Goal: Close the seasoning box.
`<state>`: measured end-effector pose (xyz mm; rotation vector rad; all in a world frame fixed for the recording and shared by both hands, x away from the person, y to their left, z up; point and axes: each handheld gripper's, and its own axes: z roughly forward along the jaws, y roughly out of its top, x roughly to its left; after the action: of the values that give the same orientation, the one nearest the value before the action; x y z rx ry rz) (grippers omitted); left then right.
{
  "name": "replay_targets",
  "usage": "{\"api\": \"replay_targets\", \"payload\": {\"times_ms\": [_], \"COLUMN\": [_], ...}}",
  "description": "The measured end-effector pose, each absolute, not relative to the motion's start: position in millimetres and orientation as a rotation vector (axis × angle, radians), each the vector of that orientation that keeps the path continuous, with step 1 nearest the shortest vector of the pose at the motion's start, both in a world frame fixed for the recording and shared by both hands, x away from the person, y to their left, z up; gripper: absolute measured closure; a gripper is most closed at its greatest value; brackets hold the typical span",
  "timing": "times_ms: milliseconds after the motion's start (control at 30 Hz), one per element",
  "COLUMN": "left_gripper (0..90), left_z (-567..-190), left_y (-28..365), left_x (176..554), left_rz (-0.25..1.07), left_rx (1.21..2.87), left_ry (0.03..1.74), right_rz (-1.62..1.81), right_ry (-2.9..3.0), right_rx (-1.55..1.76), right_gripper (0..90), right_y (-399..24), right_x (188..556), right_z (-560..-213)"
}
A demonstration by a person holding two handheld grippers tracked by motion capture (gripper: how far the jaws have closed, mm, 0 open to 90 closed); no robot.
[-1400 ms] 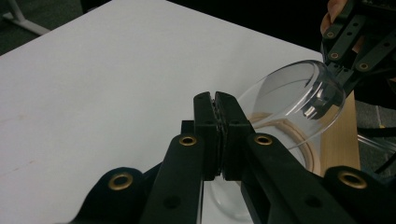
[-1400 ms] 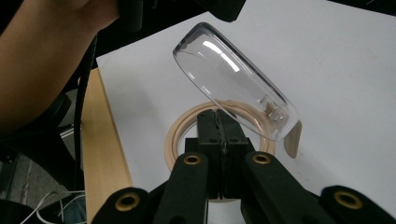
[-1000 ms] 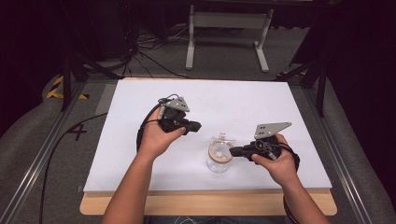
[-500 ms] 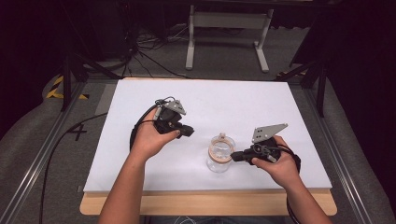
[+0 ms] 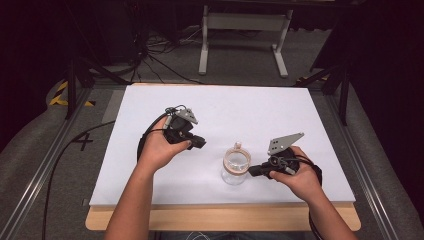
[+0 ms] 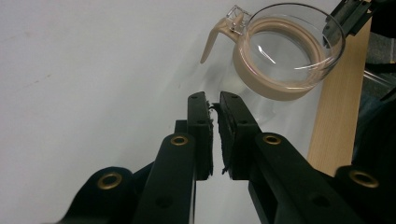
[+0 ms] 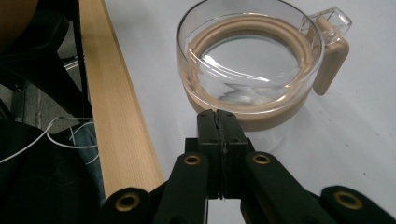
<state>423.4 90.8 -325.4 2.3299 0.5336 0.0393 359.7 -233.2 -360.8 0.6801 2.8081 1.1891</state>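
The white table carries a clear glass jar standing upright near its front edge, mouth up, its tan clasp pointing toward the far side. The left hand rests to the jar's left, holding the left gripper level and aimed at the jar; its jaws have just been opening, a narrow gap between them, nothing inside. The right hand holds the right gripper level, its jaws pressed together, tips just beside the jar's rim. No readable writing shows.
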Motion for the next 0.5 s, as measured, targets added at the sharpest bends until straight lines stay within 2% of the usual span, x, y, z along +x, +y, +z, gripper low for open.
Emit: {"api": "replay_targets", "payload": {"times_ms": [333, 500], "left_gripper": [82.8, 81.6], "left_z": [-325.1, -324.1], "left_y": [92.4, 98.4], "left_x": [422.9, 419.2], "left_rz": [0.045, 0.039], "left_rx": [2.319, 2.301], "left_ry": [0.541, 0.577], "right_rz": [1.209, 1.281], "right_ry": [2.812, 2.751], "right_rx": [0.668, 0.665], "right_gripper": [90.0, 88.4], "right_y": [-236.9, -247.7], "right_x": [359.9, 359.8], "right_z": [-359.4, -346.7]}}
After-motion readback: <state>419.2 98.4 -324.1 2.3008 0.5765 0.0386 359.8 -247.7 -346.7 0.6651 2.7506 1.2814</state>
